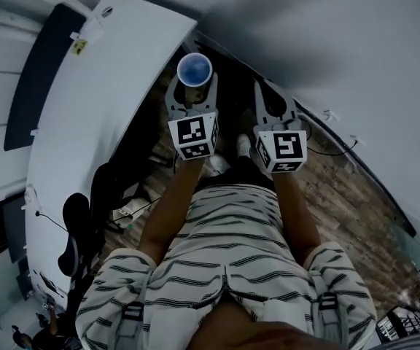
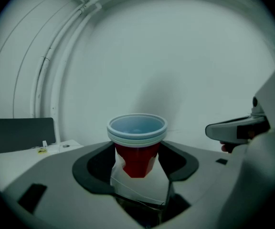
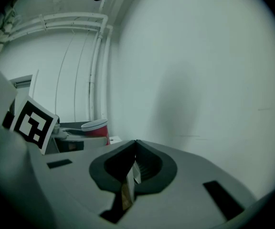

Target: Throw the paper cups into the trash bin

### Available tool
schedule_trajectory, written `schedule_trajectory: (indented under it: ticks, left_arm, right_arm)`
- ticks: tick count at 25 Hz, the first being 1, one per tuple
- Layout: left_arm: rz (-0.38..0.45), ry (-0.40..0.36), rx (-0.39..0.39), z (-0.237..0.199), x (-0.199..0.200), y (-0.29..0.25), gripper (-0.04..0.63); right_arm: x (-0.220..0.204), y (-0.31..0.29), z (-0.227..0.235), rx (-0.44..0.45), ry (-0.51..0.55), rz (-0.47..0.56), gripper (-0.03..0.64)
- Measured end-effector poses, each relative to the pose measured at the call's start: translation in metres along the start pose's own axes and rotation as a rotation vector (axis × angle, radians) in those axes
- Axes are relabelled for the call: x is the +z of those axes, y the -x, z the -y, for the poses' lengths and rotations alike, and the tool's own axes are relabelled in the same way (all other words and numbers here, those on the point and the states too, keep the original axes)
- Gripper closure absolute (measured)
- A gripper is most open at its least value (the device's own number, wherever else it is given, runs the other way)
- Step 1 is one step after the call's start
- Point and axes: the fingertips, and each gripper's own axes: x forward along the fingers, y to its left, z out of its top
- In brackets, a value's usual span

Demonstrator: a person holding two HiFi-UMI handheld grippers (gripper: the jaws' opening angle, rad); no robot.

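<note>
A red paper cup [image 2: 137, 147] with a pale blue inside and a stacked rim stands upright between the jaws of my left gripper [image 2: 140, 175], which is shut on its lower part. From above, in the head view, the cup [image 1: 194, 69] is a blue circle at the tip of the left gripper [image 1: 193, 97], beside the edge of a white table [image 1: 115, 64]. My right gripper [image 1: 272, 100] is held next to it, jaws closed together with nothing between them [image 3: 133, 168]. The right gripper view also catches the cup [image 3: 96, 128] at its left. No trash bin is in view.
A white wall fills the space ahead of both grippers. A dark monitor [image 1: 42, 71] lies along the white table's left side. A black office chair [image 1: 86, 221] stands below the table. Wood-pattern floor [image 1: 356, 210] runs to the right, with a cable along the wall's base.
</note>
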Motion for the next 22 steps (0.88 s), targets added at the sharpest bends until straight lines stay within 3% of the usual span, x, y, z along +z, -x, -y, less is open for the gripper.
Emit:
schedule_trajectory:
  ticks: [8, 22]
  left_arm:
    - [-0.05, -0.007, -0.061, 0.031, -0.022, -0.01, 0.296]
    - [-0.195, -0.05, -0.164, 0.073, -0.101, -0.048, 0.295]
  right_arm:
    - [-0.019, 0.007, 0.029, -0.056, -0.023, -0.032, 0.607]
    - [-0.094, -0.01, 0.069, -0.112, -0.11, -0.137, 0.607]
